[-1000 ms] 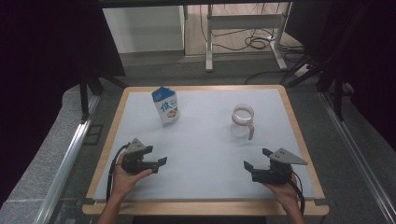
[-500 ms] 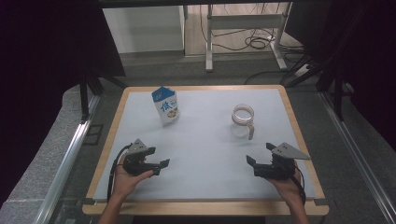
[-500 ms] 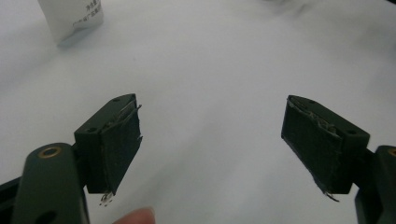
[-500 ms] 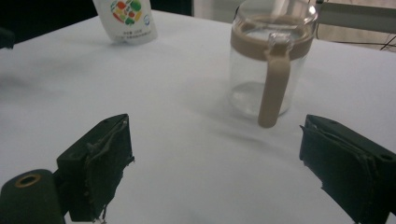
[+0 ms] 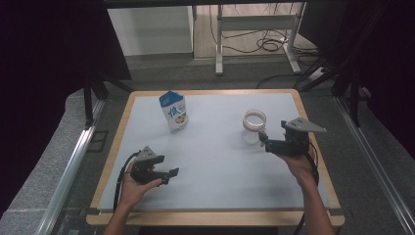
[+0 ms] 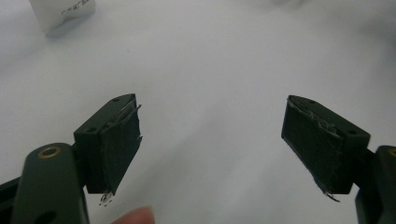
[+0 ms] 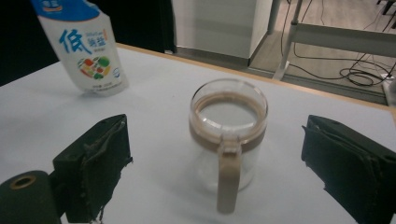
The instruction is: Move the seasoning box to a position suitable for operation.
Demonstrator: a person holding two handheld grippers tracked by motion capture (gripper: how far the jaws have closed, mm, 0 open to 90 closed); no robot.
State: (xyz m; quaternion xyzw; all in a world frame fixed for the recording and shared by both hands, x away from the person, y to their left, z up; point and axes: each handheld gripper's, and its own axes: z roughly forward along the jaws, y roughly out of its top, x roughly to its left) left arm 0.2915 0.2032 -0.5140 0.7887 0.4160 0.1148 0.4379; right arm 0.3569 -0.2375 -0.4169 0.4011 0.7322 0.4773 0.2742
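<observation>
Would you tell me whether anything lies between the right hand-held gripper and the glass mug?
Nothing does. In the right gripper view the mug stands just ahead of the open jaws, handle toward them, with bare white table between. The high view shows the same.

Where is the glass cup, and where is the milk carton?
Glass cup (image 7: 228,135), right gripper view, on its tan handle band.
Milk carton (image 5: 174,111), high view, on its white printed front.
</observation>
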